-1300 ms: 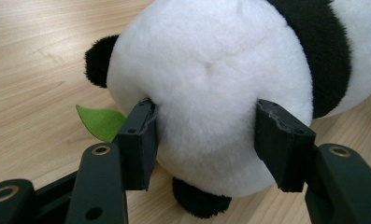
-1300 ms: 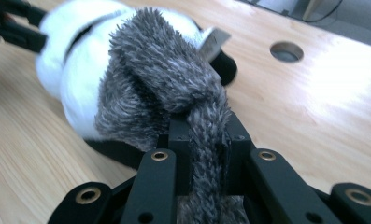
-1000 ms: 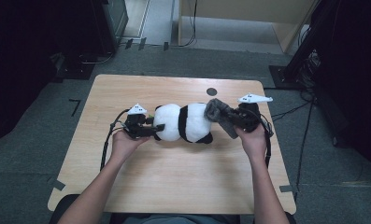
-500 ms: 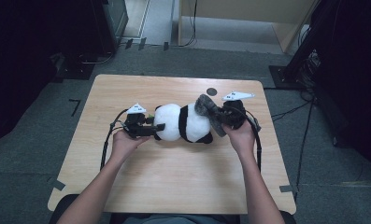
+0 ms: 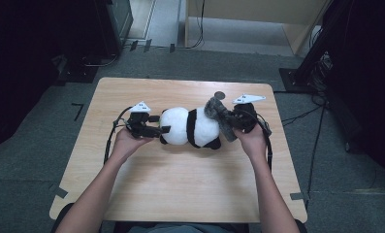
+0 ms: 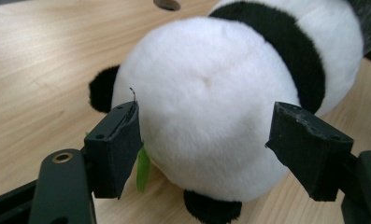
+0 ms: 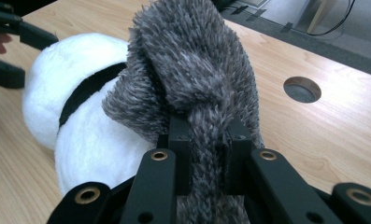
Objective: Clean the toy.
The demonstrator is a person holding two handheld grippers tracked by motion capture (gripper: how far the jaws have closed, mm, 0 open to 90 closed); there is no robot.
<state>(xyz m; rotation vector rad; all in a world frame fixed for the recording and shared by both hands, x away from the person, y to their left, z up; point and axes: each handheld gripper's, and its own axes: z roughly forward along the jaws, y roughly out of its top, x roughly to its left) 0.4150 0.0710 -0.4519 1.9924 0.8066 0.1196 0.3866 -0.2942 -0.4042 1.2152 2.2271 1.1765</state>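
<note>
Plush panda (image 5: 190,127), round, black and white, lying sideways mid-desk (image 5: 180,189). Fuzzy grey scarf (image 7: 192,79) draped over panda's right end, pinched in right claw (image 7: 210,154). Left claw (image 6: 206,149) just opened, spread around panda's white rump, pads clear. Green tag (image 6: 143,169) under panda.

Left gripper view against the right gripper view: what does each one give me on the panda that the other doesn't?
Left gripper view: the panda's white rear end between the left gripper's spread jaws, pads off the plush, and a green tag underneath. Right gripper view: the right gripper shut on the grey furry cloth draped over the panda. Both: the panda's black band and the table hole.
</note>
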